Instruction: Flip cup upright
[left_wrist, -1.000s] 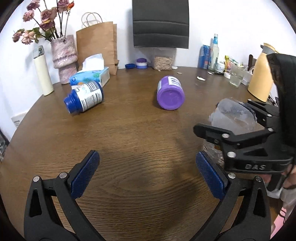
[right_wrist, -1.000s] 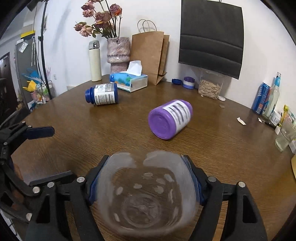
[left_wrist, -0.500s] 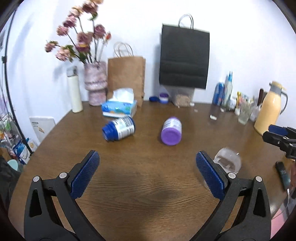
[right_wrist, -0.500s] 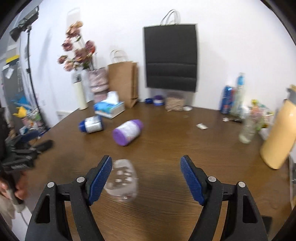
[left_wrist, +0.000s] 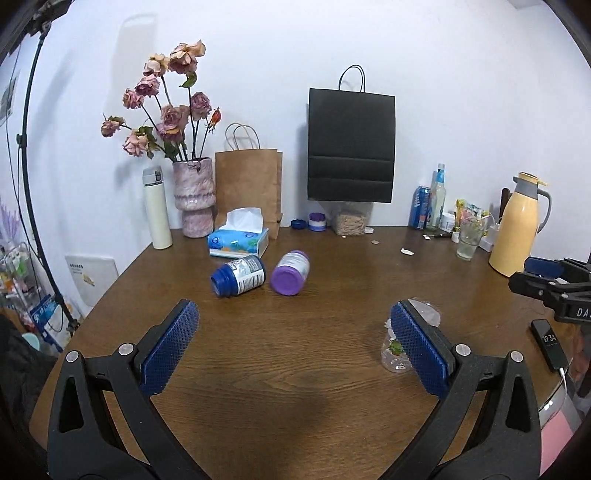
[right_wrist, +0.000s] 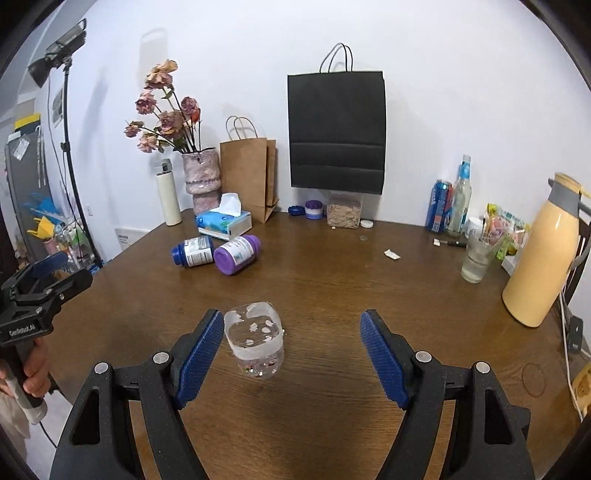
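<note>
A clear plastic cup (right_wrist: 255, 339) with small flower prints stands upright on the brown table (right_wrist: 332, 280), mouth up. In the right wrist view it sits just right of my left finger pad, not touched. My right gripper (right_wrist: 291, 354) is open and empty, pulled back from the cup. In the left wrist view the cup (left_wrist: 397, 350) is partly hidden behind my right finger pad. My left gripper (left_wrist: 291, 347) is open and empty above the table's near part. The right gripper also shows at the right edge of the left wrist view (left_wrist: 554, 284).
A blue-capped bottle (right_wrist: 192, 252) and a purple-capped bottle (right_wrist: 237, 254) lie on their sides mid-table. A tissue box (right_wrist: 224, 220), vase (right_wrist: 201, 181), paper bags, a glass (right_wrist: 476, 258) and a yellow thermos (right_wrist: 543, 254) stand along the back and right. A phone (left_wrist: 550, 344) lies at the right edge.
My right gripper let go of the cup, which now stands on the table. Both grippers have pulled back and up from the table.
</note>
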